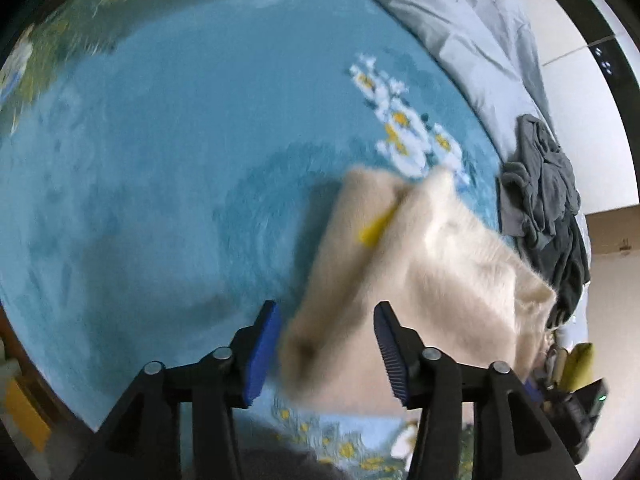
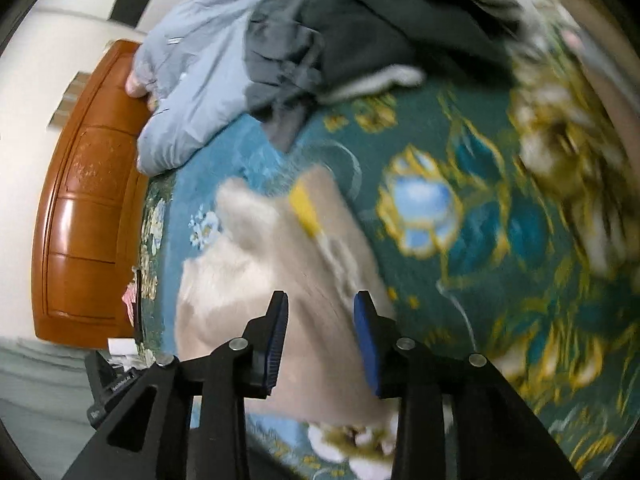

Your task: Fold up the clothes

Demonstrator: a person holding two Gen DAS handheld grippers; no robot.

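Cream fuzzy folded garment (image 1: 420, 272) with a yellow tag (image 1: 376, 228) lies on the teal floral plush blanket (image 1: 160, 160), beneath the left gripper (image 1: 326, 352) and right gripper (image 2: 320, 340), both spread apart and gripping nothing.

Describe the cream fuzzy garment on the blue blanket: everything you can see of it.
The cream garment looks like soft, fluffy knit or fleece, pale beige all over, with one small yellow tab near its far edge. It lies mostly flat and roughly rectangular on the blue floral blanket, apparently folded, one flap overlapping at the far end. Motion blur hides finer detail. The left gripper and right gripper are both open above its near edge; neither clamps it. A dark grey clothes pile lies beyond it.
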